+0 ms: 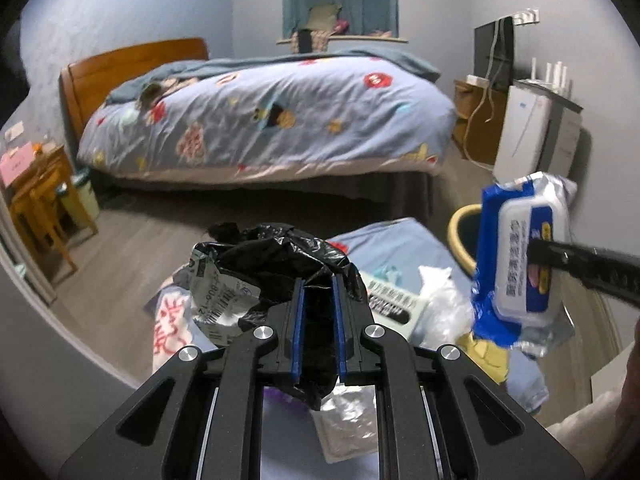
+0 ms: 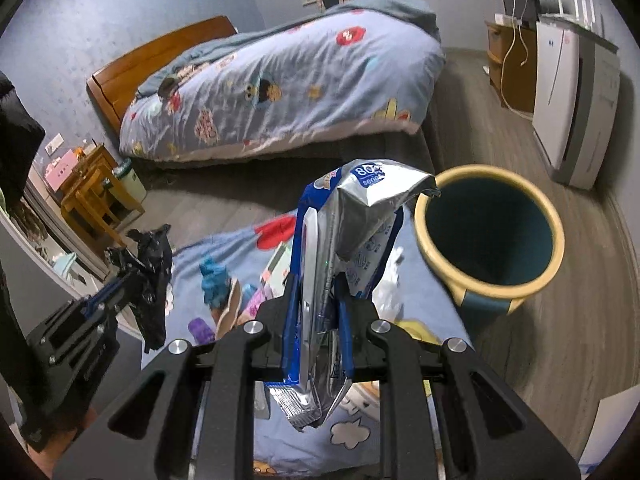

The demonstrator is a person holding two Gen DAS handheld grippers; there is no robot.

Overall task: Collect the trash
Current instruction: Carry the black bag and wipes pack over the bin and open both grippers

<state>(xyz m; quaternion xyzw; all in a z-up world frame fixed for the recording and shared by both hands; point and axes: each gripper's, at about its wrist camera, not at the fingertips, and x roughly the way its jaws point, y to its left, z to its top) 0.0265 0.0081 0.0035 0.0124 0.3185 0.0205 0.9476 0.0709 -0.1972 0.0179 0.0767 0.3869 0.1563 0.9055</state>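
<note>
My left gripper (image 1: 318,282) is shut on a crumpled black plastic bag (image 1: 280,252), held up above a blue cartoon-print cloth (image 1: 384,248) strewn with litter. In the right wrist view the same left gripper (image 2: 128,280) shows at the left with the black bag (image 2: 154,284) hanging from it. My right gripper (image 2: 316,286) is shut on a blue and silver wet-wipes pack (image 2: 356,204), held upright beside a round bin (image 2: 558,240) with a yellow rim and dark teal inside. From the left wrist, the wipes pack (image 1: 516,264) hangs at the right in the right gripper (image 1: 538,250).
On the cloth lie a labelled wrapper (image 1: 216,284), clear plastic (image 1: 444,304) and a silver foil packet (image 1: 348,420). A bed with a blue quilt (image 2: 280,92) stands behind. Wooden furniture (image 2: 96,200) is at the left, a white appliance (image 2: 568,92) at the right.
</note>
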